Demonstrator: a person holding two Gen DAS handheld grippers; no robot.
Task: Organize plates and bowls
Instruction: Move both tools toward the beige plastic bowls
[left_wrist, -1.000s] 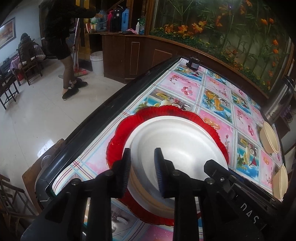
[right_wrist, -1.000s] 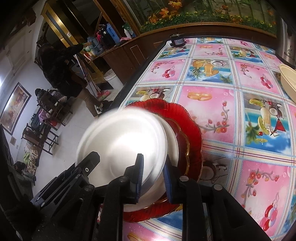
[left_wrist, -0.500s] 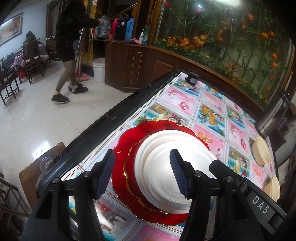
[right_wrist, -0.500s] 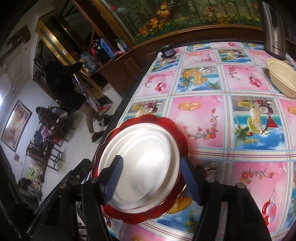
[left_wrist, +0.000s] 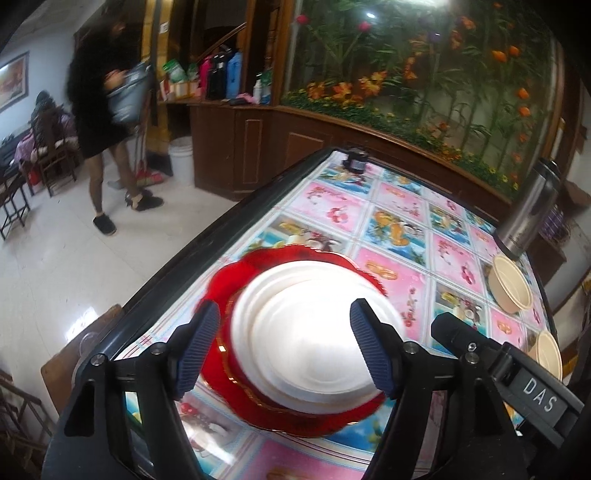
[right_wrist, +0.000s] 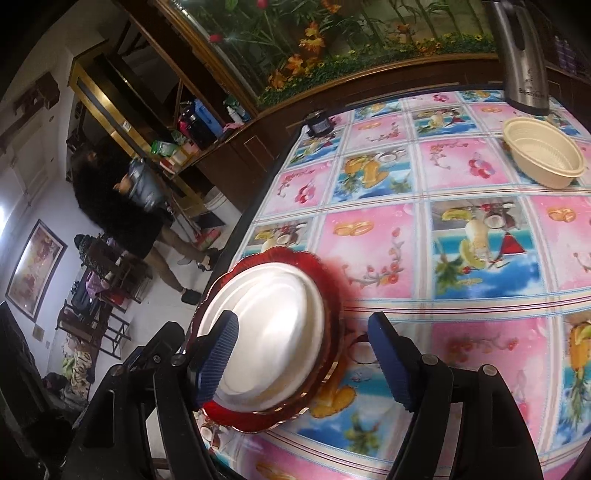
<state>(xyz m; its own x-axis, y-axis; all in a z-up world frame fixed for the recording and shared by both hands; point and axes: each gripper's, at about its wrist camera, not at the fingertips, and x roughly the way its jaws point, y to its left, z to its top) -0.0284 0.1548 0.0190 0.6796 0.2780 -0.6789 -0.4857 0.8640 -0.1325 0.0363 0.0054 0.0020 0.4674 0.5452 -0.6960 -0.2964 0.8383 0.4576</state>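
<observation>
The left gripper (left_wrist: 284, 349), a black two-finger tool with ribbed blue pads, stands with its jaws spread apart and nothing between them; they have just been opening, and the white plates show beyond the gap rather than inside it. The right gripper (right_wrist: 301, 363) is the same: jaws wide, just opened, pads clear of everything. Both look to have let go on purpose so the stack can settle by its own weight.

Just past the fingertips sits that stack: round white plastic plates (left_wrist: 314, 325) nested one in another, resting on a scalloped red glass platter with a gold rim (left_wrist: 225, 280). The platter lies near the table's dark edge, close to the person working, which probably makes it the handy collecting spot for flat ware. The white plates sit slightly off-centre on the red one, so the pile may still want a nudge.

The table (right_wrist: 480, 184) carries a glossy pink-and-blue fruit-print cloth. Well apart from the stack, toward the far side, a ribbed cream plastic bowl (right_wrist: 543, 158) stands upright beside a steel kettle (right_wrist: 521, 59); a second cream bowl (left_wrist: 550, 354) shows at the right edge of the left view. These bowls are likely next to be gathered.
</observation>
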